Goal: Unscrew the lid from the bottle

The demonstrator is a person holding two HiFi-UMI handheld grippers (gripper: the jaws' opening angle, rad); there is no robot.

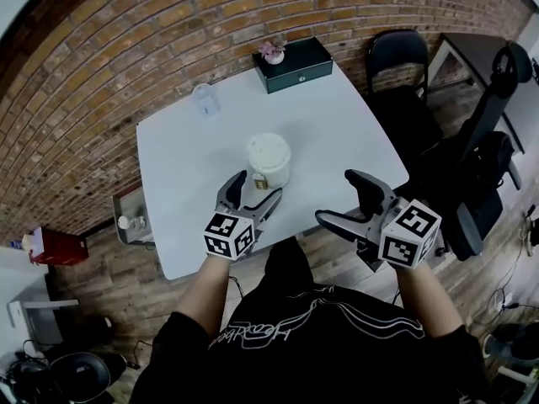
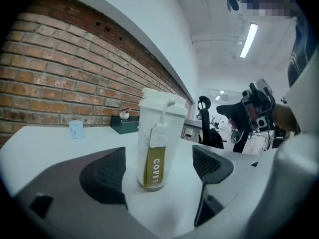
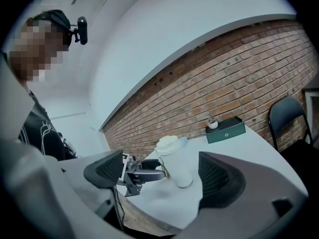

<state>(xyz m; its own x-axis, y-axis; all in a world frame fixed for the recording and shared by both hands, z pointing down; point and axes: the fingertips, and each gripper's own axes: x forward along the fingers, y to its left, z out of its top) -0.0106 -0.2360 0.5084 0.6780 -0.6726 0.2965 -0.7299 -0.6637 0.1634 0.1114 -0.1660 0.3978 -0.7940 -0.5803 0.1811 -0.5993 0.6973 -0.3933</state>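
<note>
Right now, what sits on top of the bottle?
A white lid closes the bottle, and a tag hangs from it down the side. Whatever is inside is covered by the lid.

We read "COFFE", white capitals running vertically, on the gold label [image 2: 154,169] of the white bottle [image 2: 160,123]. Script print on the person's black shirt [image 1: 337,348]: we cannot make it out.
</note>
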